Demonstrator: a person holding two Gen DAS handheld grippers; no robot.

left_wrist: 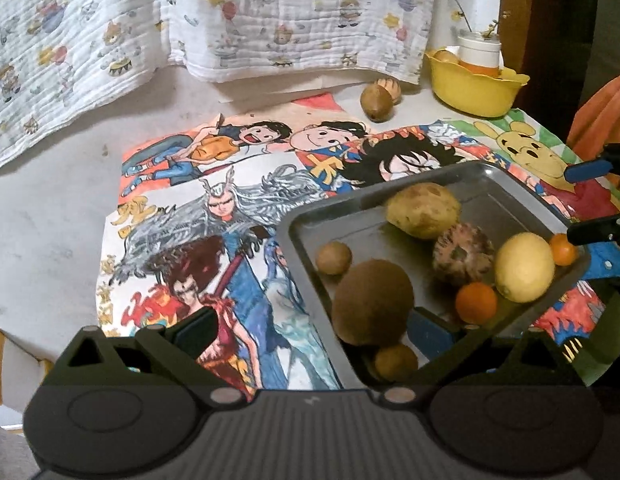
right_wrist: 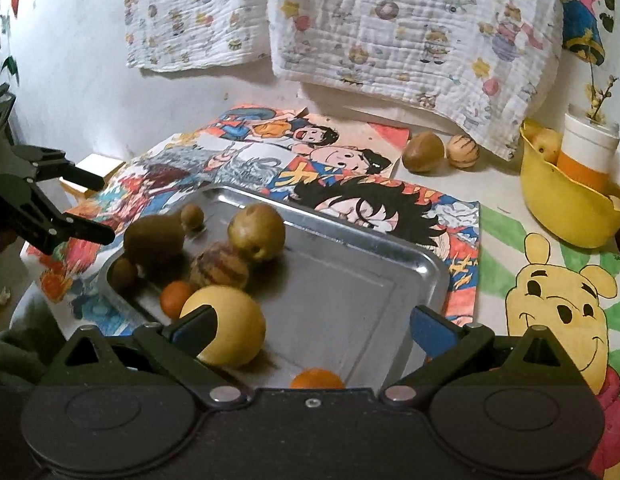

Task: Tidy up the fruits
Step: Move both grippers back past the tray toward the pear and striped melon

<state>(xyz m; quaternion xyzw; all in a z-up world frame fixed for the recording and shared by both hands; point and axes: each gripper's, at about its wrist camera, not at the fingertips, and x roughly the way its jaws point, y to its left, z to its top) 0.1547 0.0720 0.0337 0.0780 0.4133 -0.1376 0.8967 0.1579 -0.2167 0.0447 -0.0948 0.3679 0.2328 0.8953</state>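
Observation:
A metal tray (left_wrist: 522, 204) (right_wrist: 382, 280) holds several fruits: a brown kiwi (left_wrist: 372, 300) (right_wrist: 154, 240), a yellow lemon (left_wrist: 524, 266) (right_wrist: 230, 324), a striped brown fruit (left_wrist: 462, 258) (right_wrist: 218, 270), a tan pear-like fruit (left_wrist: 424, 210) (right_wrist: 256, 232), small oranges (left_wrist: 476, 302) (right_wrist: 175, 298) and small brown fruits (left_wrist: 333, 257). My left gripper (left_wrist: 310, 330) is open over the tray's near left corner. My right gripper (right_wrist: 310, 328) is open over the tray's near edge, an orange (right_wrist: 317, 378) just below it. Each gripper shows in the other's view (left_wrist: 590, 200) (right_wrist: 86, 204).
Two loose fruits (left_wrist: 380, 98) (right_wrist: 440, 152) lie at the back by a hanging printed cloth (right_wrist: 390, 32). A yellow bowl (left_wrist: 474, 86) (right_wrist: 566, 204) with a white-and-orange cup and fruit stands at the back right. Cartoon drawings (left_wrist: 214, 216) cover the table.

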